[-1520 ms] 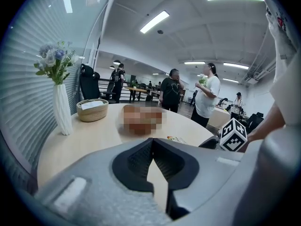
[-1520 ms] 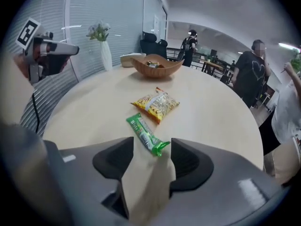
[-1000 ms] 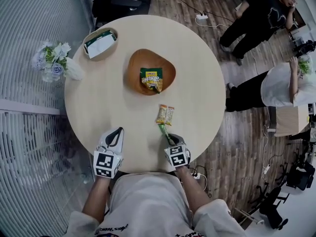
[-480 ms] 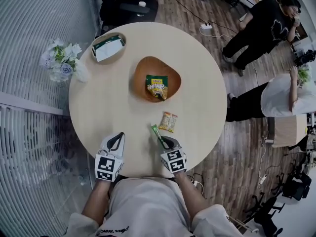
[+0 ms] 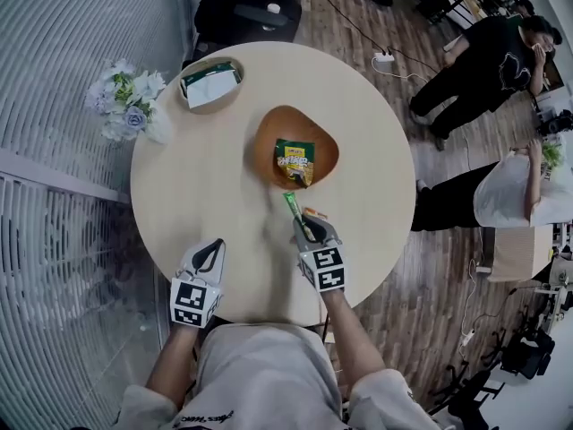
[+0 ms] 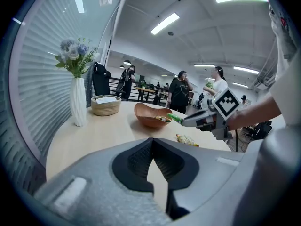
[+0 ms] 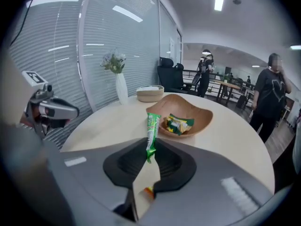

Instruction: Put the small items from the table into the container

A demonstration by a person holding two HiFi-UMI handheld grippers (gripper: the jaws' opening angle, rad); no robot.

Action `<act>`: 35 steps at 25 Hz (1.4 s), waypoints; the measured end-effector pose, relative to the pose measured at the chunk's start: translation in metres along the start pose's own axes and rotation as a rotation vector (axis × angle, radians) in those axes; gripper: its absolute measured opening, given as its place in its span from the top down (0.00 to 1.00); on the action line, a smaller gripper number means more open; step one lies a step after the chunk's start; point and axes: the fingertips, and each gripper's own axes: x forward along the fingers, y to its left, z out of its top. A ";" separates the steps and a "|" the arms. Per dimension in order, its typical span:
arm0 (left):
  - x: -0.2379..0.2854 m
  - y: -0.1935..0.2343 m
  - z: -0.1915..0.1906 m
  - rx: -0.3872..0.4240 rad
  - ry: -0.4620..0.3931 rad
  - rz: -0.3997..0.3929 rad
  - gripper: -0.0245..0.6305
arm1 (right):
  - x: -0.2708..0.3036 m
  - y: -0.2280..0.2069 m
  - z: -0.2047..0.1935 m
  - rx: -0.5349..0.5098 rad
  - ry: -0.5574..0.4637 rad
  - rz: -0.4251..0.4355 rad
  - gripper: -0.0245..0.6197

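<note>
Right tool (image 5: 305, 230) clenched on slim green sachet (image 5: 293, 206), smooth wooden bowl (image 5: 265, 129) just ahead, bare counter (image 5: 206, 186) leftward; left tool (image 5: 213, 245) clenched empty

Print on green packet (image 7: 151, 132) illegible; nothing else.

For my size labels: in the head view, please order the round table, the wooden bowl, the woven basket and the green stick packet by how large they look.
1. round table
2. wooden bowl
3. woven basket
4. green stick packet, smallest, although raised nearer the camera
</note>
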 end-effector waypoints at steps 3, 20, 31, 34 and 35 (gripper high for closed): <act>-0.002 0.004 -0.002 -0.012 0.000 0.012 0.97 | 0.012 -0.020 0.036 -0.019 -0.034 -0.027 0.89; -0.014 0.021 -0.005 -0.026 0.001 0.051 0.97 | 0.068 -0.025 0.076 -0.011 0.002 -0.034 0.72; 0.001 0.009 0.008 0.029 -0.010 0.013 0.97 | -0.018 0.005 0.025 0.112 -0.142 -0.006 0.96; 0.003 0.004 0.010 0.040 -0.002 -0.003 0.97 | -0.031 0.022 -0.017 0.177 -0.108 -0.007 0.96; 0.004 0.002 0.010 0.043 -0.001 -0.008 0.97 | -0.035 0.027 -0.032 0.208 -0.092 -0.014 0.96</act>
